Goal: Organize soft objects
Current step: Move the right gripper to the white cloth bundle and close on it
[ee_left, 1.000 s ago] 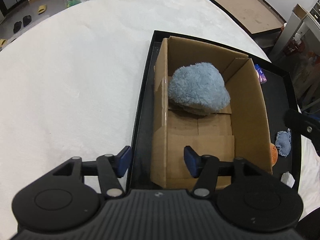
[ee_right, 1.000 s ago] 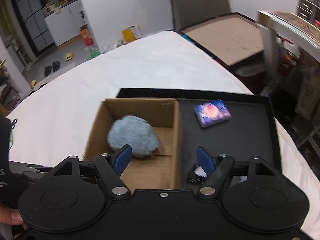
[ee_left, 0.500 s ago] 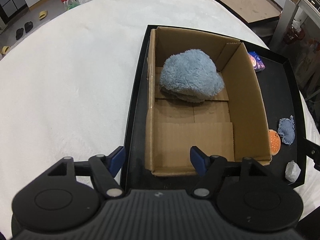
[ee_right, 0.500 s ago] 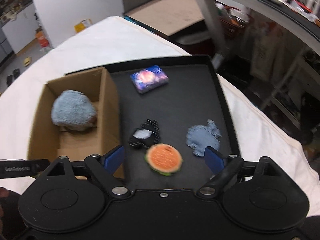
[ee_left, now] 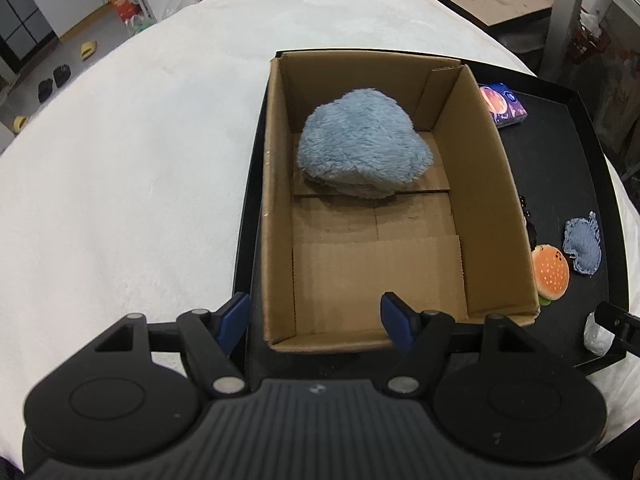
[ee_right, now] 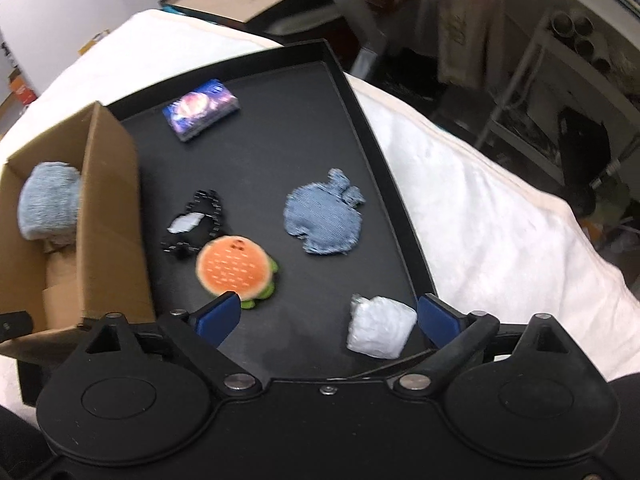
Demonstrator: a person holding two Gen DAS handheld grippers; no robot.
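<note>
A cardboard box (ee_left: 496,184) stands in a black tray (ee_right: 360,92) and holds a fluffy blue plush (ee_left: 364,148). My left gripper (ee_left: 316,316) is open and empty over the box's near wall. My right gripper (ee_right: 328,312) is open and empty above the tray's near end. On the tray lie a burger plush (ee_right: 234,268), a denim apple-shaped pad (ee_right: 324,216), a black chain item (ee_right: 194,224), a white wrapped lump (ee_right: 380,326) near my right fingertip (ee_right: 438,316), and a galaxy-print packet (ee_right: 202,108). The burger plush (ee_left: 550,272) and denim pad (ee_left: 582,246) also show in the left wrist view.
The tray sits on a white fuzzy cover (ee_left: 132,152) over a round table. Beyond the right edge are metal shelving (ee_right: 552,40) and a dark bag (ee_right: 584,160). Floor clutter and boxes (ee_left: 124,0) lie far behind.
My right gripper has swung right from the box to over the tray's loose items and come down lower. My left gripper has drawn back toward the box's near end.
</note>
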